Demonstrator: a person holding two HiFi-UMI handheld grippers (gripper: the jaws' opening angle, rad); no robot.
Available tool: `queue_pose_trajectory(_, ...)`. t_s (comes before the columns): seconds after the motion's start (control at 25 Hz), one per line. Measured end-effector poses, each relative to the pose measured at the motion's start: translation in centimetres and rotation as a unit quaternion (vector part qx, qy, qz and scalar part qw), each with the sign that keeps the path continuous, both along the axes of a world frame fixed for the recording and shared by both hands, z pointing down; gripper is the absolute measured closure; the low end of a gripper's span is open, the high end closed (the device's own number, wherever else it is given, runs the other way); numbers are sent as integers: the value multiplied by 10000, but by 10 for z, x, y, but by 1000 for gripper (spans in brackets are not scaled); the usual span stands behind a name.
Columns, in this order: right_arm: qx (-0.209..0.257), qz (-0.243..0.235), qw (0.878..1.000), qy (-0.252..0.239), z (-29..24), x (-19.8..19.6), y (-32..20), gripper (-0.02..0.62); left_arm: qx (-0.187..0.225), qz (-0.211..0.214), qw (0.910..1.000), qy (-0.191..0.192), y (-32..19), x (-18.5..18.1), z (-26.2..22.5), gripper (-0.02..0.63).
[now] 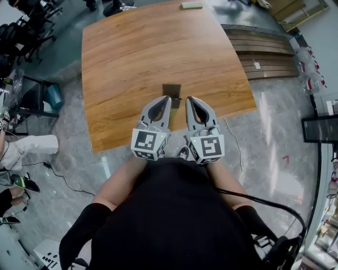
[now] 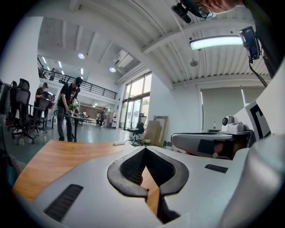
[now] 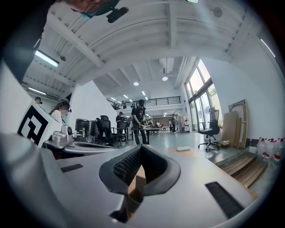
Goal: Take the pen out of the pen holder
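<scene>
A small brown square pen holder stands on the wooden table, close to its front edge. I cannot make out a pen in it from above. My left gripper and my right gripper are held side by side just in front of the holder, tips pointing at it and a little apart from it. Both are shut with nothing between the jaws. In the left gripper view the gripper shows only tabletop through its jaw loop. In the right gripper view a brown box edge, the pen holder, shows through the loop of the gripper.
A small white block lies at the table's far edge. Office chairs stand at the left, wooden steps at the right, and a cable runs over the floor. People stand at a desk far off.
</scene>
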State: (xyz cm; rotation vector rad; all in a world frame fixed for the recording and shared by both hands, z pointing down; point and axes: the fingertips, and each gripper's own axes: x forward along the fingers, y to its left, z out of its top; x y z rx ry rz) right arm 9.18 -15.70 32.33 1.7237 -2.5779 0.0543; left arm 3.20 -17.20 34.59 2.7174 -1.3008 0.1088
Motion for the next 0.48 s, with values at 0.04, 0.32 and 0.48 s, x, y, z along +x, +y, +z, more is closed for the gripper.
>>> queue_pose_trajectory(0.04,4,-3,10000,4,0,0,0,581,17,-7,10000,2,0,0,-1,606)
queue_pose_trajectory(0.32,-6,41,10000,-10,0,-1,3,581,67,-49,10000,34,2,-5,-4,606)
queue_pose_trajectory(0.48,34,40,10000,-17,-2,-4,-2,581,90,-90,9999,46,-2,-10,-6,606)
